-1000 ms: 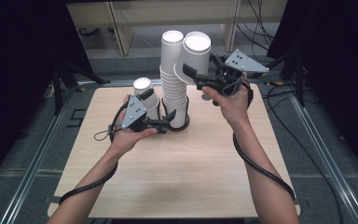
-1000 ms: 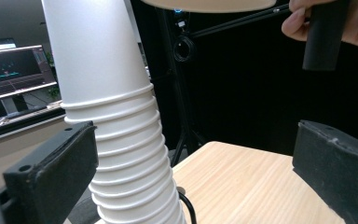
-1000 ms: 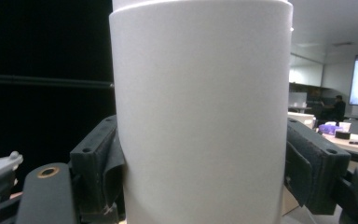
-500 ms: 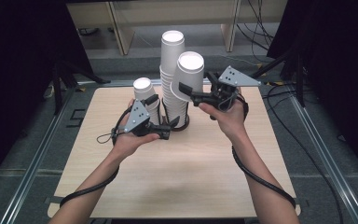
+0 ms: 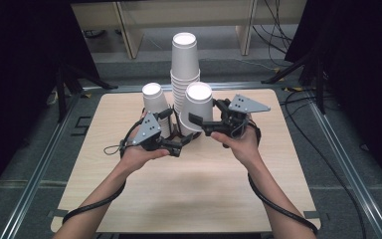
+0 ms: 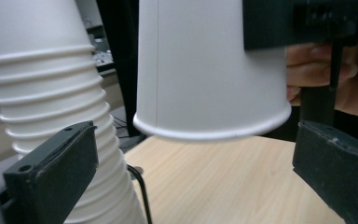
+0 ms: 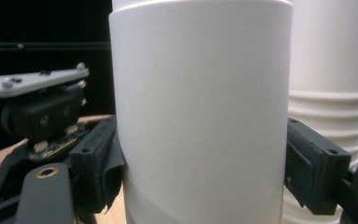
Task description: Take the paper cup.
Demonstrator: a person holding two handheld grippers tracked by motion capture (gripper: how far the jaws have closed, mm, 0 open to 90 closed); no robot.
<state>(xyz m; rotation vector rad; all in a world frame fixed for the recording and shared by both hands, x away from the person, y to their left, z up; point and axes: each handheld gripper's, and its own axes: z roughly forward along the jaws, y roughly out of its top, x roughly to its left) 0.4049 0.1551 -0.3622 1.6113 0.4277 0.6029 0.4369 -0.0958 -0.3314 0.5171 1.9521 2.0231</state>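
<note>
White cup [image 5: 199, 107] between right gripper [image 5: 199, 125] pads

No legible text or label — cups [image 5: 199, 107] seemingly plain white — anywhere.

Under your fingers [image 5: 222, 140] lies a pale wooden table [image 5: 204, 199], its bare top stretching back toward you. Beyond your fingers, past the table's far edge, stands light wooden furniture [image 5: 129, 25] with cables [image 5: 273, 20] hanging behind it. To the right of your fingers, more black cables [image 5: 298, 97] trail over the grey floor [image 5: 348, 149]. To their left, a metal rail [image 5: 35, 189] runs along the table, with black stand legs [image 5: 64, 84] and a dark curtain [image 5: 15, 74] farther out.
</note>
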